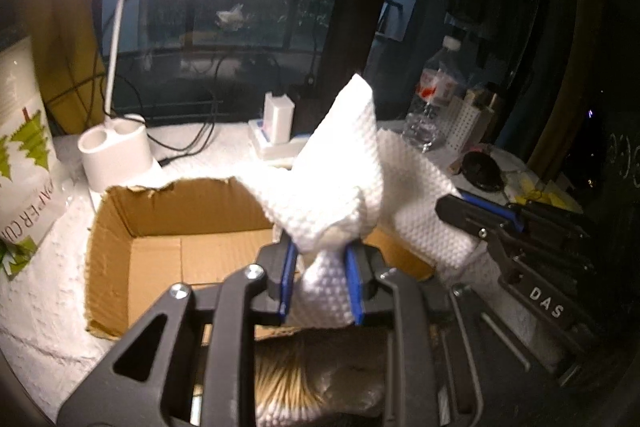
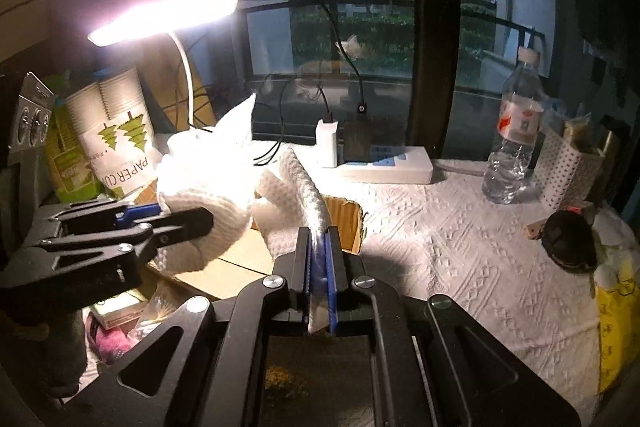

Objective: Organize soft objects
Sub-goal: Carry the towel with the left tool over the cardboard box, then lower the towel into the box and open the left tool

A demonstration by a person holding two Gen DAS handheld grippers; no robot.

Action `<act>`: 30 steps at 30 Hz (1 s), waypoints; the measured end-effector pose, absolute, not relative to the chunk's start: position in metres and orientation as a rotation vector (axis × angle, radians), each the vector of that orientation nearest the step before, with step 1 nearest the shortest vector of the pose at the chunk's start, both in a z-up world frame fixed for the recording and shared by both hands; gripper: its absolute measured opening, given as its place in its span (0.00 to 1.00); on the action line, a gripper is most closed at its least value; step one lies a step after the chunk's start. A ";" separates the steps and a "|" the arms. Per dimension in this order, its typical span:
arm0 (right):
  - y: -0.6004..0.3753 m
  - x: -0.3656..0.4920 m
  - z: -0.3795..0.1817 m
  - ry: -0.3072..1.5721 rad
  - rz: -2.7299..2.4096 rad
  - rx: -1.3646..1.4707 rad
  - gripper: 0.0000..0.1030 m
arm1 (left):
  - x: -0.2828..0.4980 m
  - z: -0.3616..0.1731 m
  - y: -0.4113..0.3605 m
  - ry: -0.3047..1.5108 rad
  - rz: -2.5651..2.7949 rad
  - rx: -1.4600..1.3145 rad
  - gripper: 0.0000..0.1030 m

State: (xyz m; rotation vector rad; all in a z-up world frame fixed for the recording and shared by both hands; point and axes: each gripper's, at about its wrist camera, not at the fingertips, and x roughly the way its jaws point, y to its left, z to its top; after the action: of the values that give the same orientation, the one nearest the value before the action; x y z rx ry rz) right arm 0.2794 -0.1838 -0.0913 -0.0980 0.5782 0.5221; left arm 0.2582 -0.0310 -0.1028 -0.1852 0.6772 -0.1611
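Observation:
A white textured cloth is held between both grippers above an open cardboard box. My left gripper is shut on a bunched part of the cloth, which stands up in a peak. My right gripper is shut on another edge of the same cloth; it shows at the right of the left wrist view. The left gripper shows at the left of the right wrist view. The box lies under the cloth; its inside looks empty where visible.
A white desk lamp stands behind the box. A paper cup sleeve is at left. A power strip with chargers, a water bottle, a dotted holder and a black round object sit on the white tablecloth.

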 end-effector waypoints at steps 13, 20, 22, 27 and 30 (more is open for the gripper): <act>-0.183 0.301 -0.117 0.636 0.550 -0.063 0.07 | 0.286 -0.134 -0.046 0.778 -0.161 -0.183 0.22; -0.182 0.304 -0.123 0.654 0.575 -0.057 0.07 | 0.296 -0.146 -0.055 0.834 -0.176 -0.170 0.23; -0.182 0.305 -0.125 0.662 0.580 -0.058 0.07 | 0.298 -0.149 -0.057 0.849 -0.184 -0.171 0.25; -0.185 0.306 -0.126 0.667 0.581 -0.048 0.21 | 0.301 -0.154 -0.059 0.880 -0.200 -0.172 0.31; -0.191 0.305 -0.123 0.661 0.573 -0.026 0.27 | 0.300 -0.153 -0.058 0.882 -0.200 -0.179 0.42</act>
State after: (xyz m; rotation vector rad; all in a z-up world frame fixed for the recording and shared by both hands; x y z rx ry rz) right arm 0.3049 -0.1910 -0.1227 -0.0265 0.6611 0.5727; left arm 0.3004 -0.0576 -0.1534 -0.1789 0.8824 -0.2002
